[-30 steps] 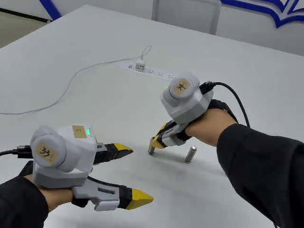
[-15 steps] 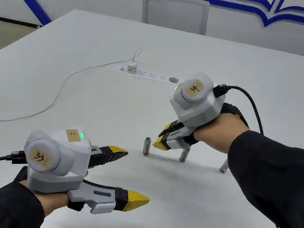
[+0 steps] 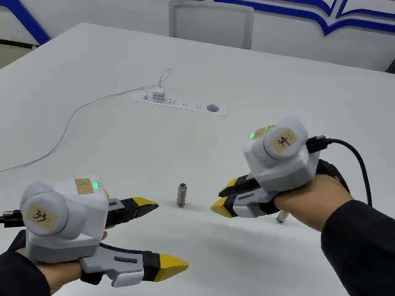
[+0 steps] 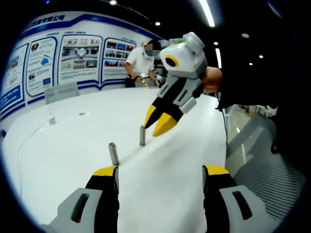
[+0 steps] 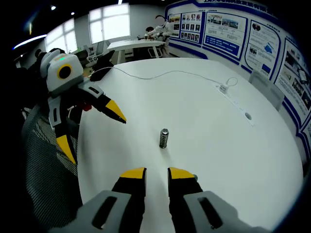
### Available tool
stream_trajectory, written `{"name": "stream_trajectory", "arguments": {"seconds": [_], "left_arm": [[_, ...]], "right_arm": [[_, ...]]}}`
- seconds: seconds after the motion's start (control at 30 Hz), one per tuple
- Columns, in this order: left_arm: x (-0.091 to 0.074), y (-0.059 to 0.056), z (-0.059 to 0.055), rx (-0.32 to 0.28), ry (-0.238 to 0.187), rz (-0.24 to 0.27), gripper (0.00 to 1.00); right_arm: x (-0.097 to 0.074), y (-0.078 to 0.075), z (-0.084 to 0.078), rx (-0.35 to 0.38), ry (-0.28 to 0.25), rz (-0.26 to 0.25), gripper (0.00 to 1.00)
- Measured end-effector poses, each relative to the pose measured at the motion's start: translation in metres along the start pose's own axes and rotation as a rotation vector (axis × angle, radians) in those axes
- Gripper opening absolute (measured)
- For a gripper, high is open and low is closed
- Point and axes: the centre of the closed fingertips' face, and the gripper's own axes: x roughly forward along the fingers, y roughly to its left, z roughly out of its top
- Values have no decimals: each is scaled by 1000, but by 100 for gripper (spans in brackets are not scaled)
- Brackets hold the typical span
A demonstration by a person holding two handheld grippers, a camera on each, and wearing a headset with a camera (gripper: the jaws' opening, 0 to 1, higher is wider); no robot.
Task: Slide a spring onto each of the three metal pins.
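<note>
Spring (image 3: 181, 195) stands upright between the wide-spread left gripper (image 3: 168, 234) and the narrowly parted right gripper (image 3: 217, 198).

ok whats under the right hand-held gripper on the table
Part of a spring pokes out below the hand holding the right hand-held gripper. Its top is covered by that hand, and anything else beneath is hidden.

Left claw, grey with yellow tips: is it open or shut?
Open. The grey, yellow-tipped left claw has its jaws wide apart, nothing held between them.
</note>
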Motion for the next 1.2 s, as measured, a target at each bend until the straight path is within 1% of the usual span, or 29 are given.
{"name": "stream_trajectory", "arguments": {"seconds": [0.17, 0.37, 0.43, 0.53, 0.63, 0.87, 0.97, 1.2], "left_arm": [[1, -1, -1, 1, 5, -5, 72], [2, -2, -2, 3, 8, -9, 72], [1, -2, -1, 2, 6, -8, 72], [1, -1, -1, -1, 4, -5, 72], [1, -2, -2, 1, 7, -8, 72], [1, -2, -2, 2, 9, -7, 72], [1, -1, -1, 1, 7, -5, 72], [1, 1, -1, -3, 7, 1, 72]], "right_arm": [[-8, 2, -12, 38, -25, -17, 19], [-20, 0, -26, 89, -50, -45, 19], [-25, 1, -33, 109, -62, -51, 20], [-31, 0, -44, 128, -61, -64, 21], [-40, -2, -55, 154, -68, -85, 21], [-59, -10, -71, 207, -94, -131, 22], [-68, -17, -79, 228, -106, -156, 22], [-82, -20, -89, 215, -144, -173, 25]]}}
